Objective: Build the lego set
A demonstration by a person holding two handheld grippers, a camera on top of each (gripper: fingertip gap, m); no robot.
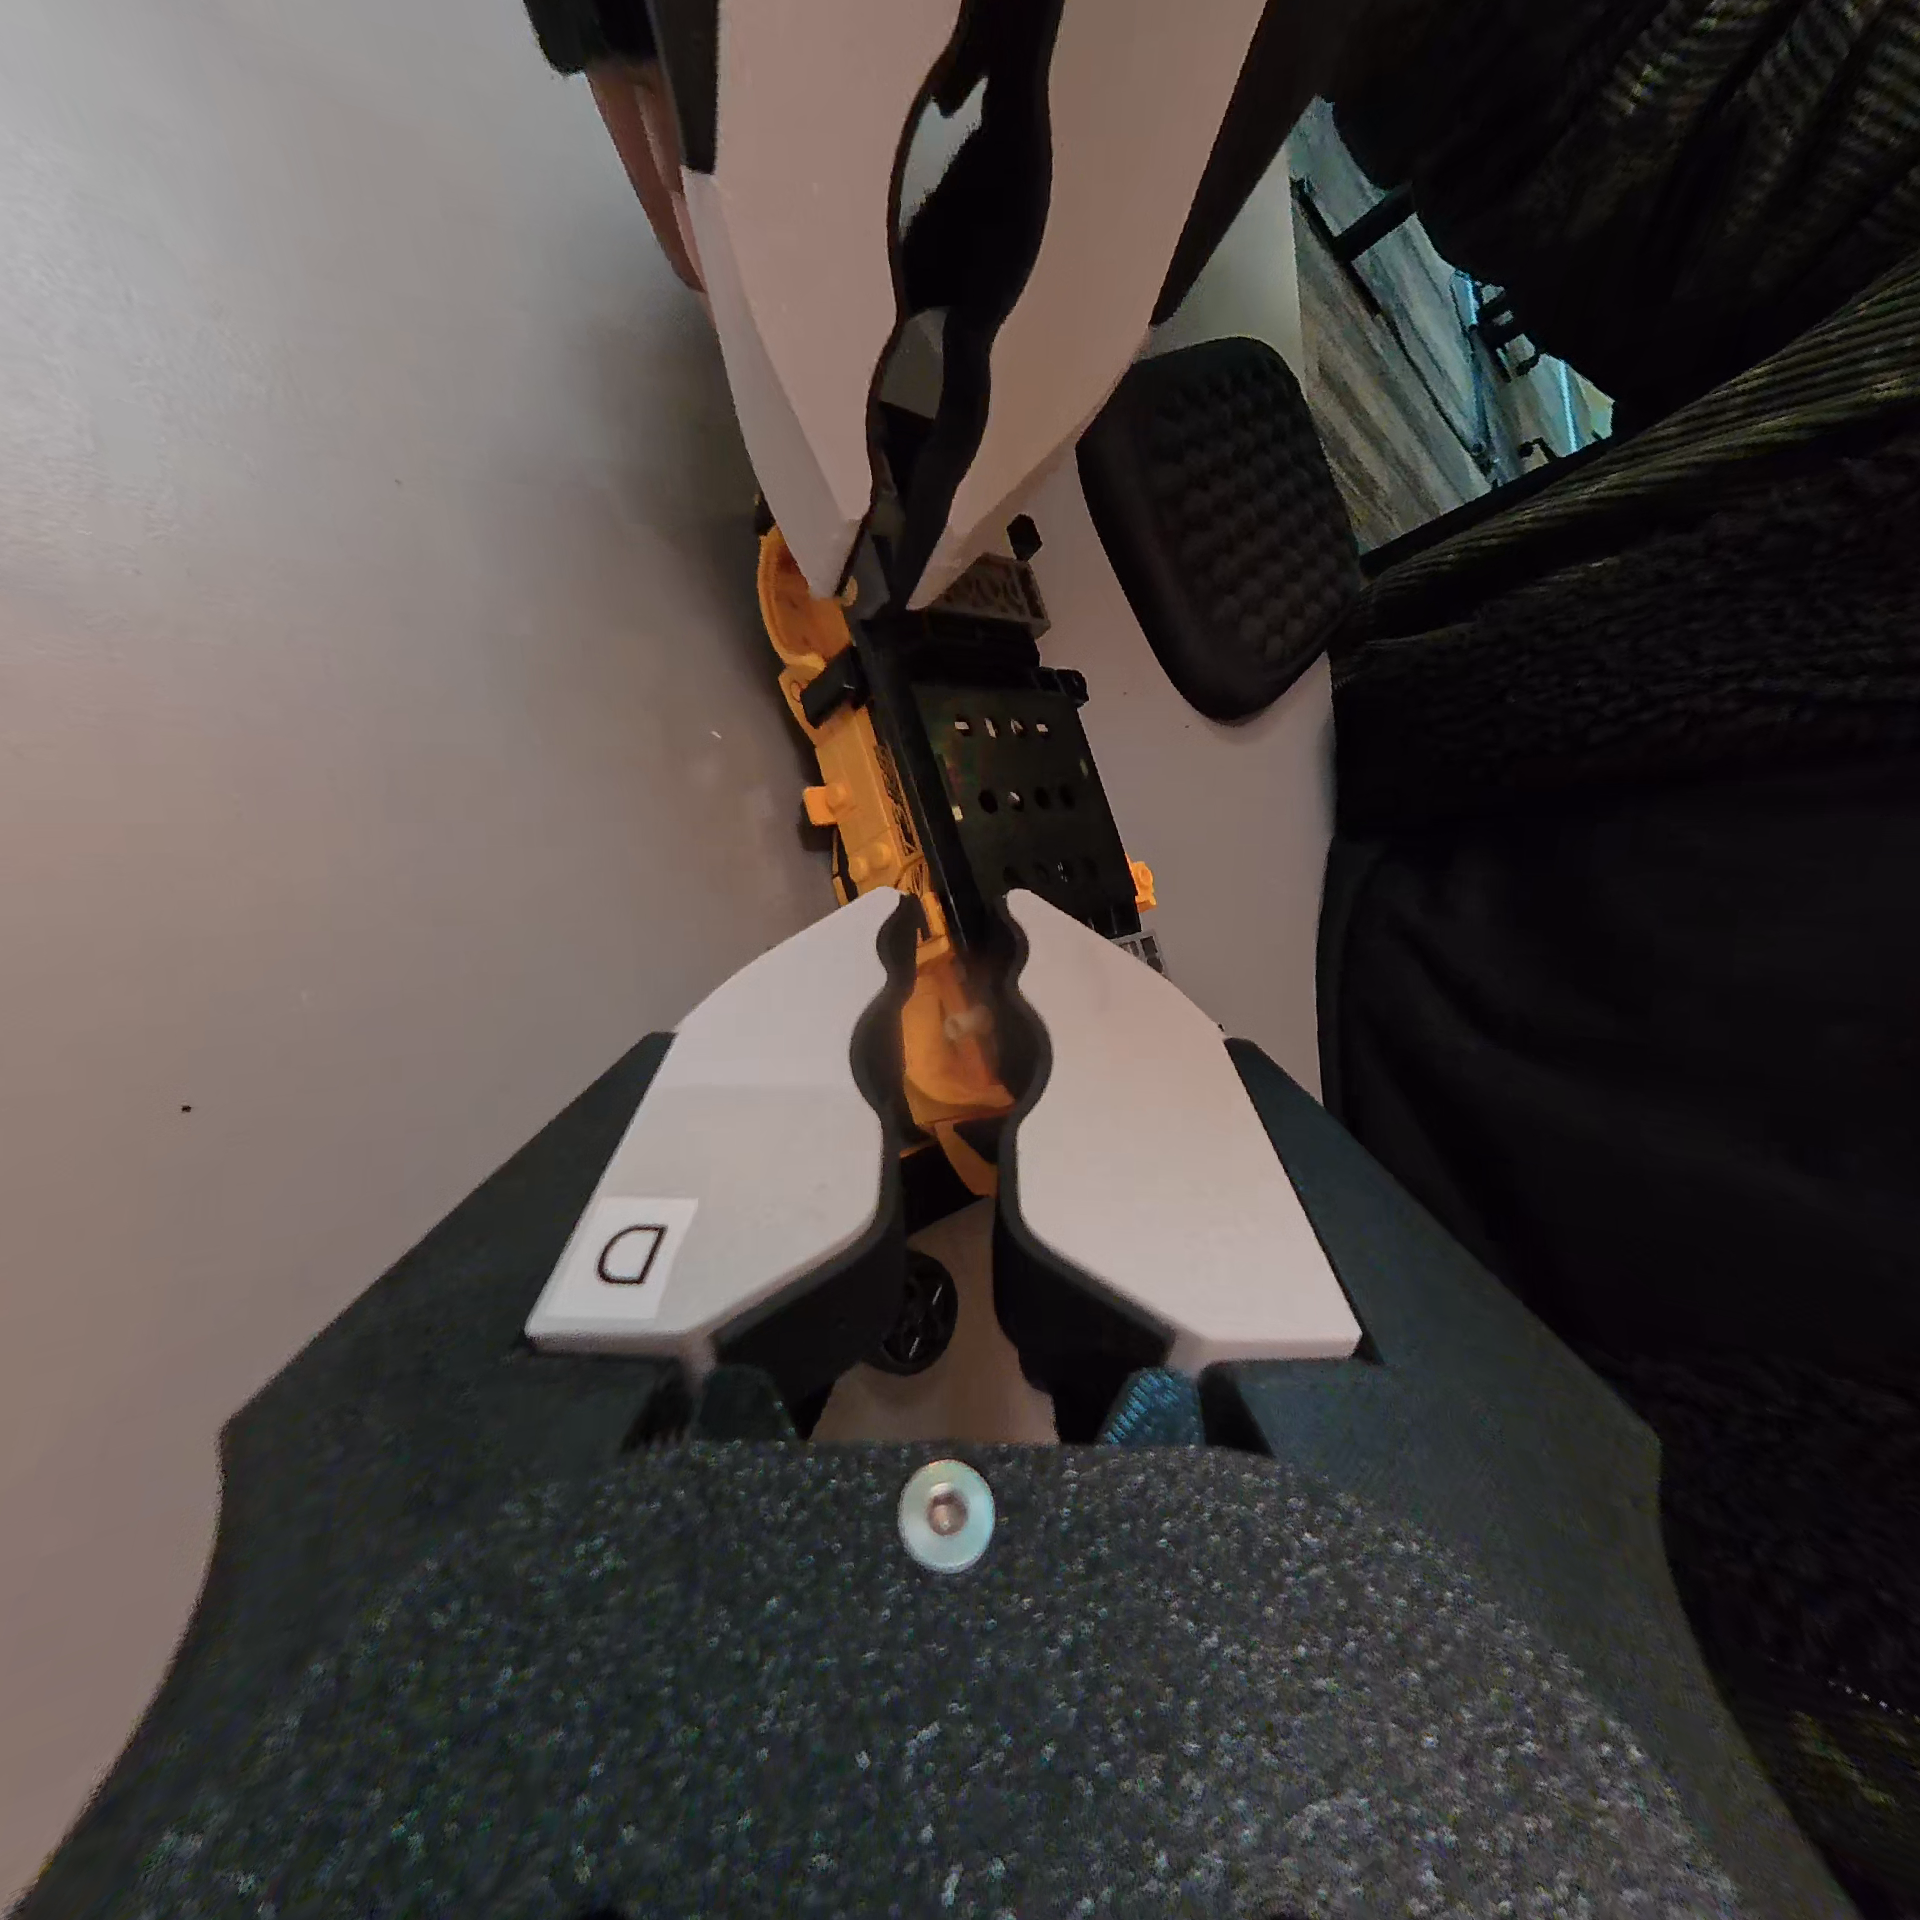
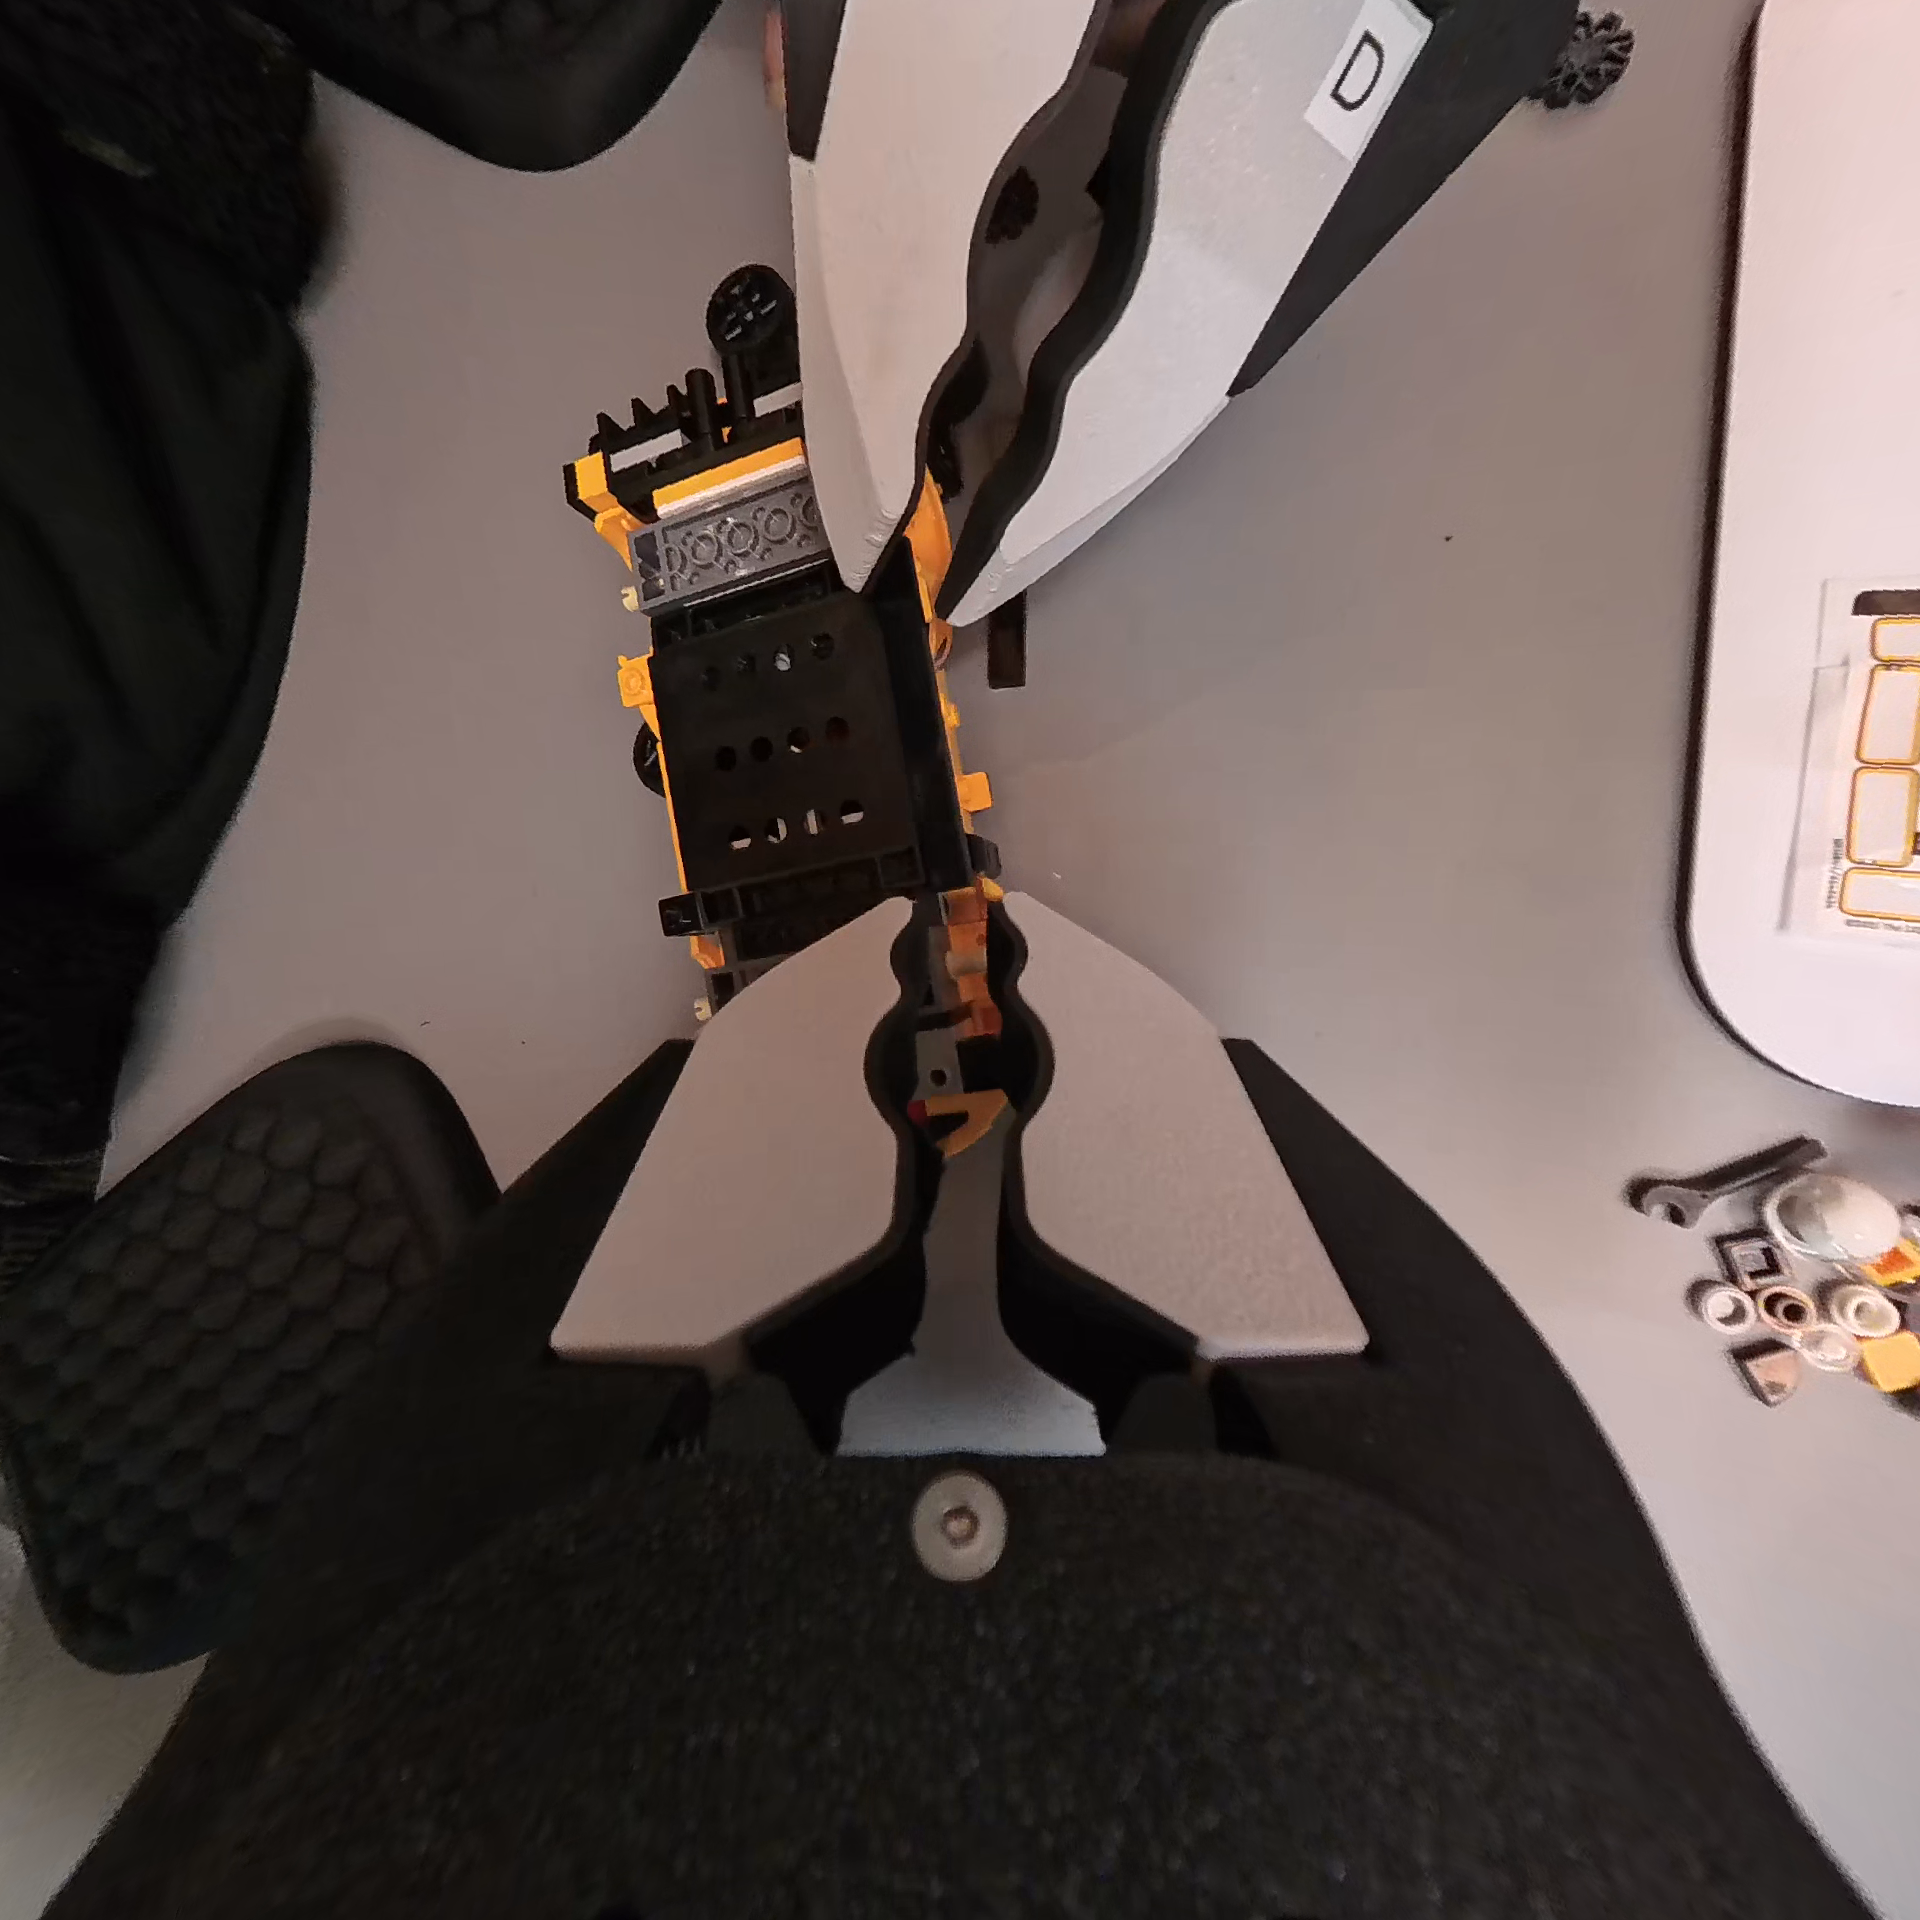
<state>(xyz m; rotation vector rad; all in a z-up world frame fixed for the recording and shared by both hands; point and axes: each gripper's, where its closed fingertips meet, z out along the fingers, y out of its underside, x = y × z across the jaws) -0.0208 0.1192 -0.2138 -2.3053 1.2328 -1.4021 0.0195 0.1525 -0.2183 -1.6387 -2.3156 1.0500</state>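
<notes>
Your pale grey desk [image 2: 1351,727] carries the orange-and-black lego model [image 2: 800,748] near its middle. Your left gripper [image 1: 951,925] and right gripper [image 2: 956,914] each pinch one end. A white tray [image 2: 1766,520] holds a sticker sheet [image 2: 1870,758]; loose small pieces [image 2: 1787,1278] lie beside it.

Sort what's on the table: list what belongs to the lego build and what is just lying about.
In the job:
- lego vehicle, gripped at both ends
- left gripper
- right gripper
- loose small parts
- sticker sheet
- loose black wheel

Lying about:
- black textured pad
- white tray under the sheet
</notes>
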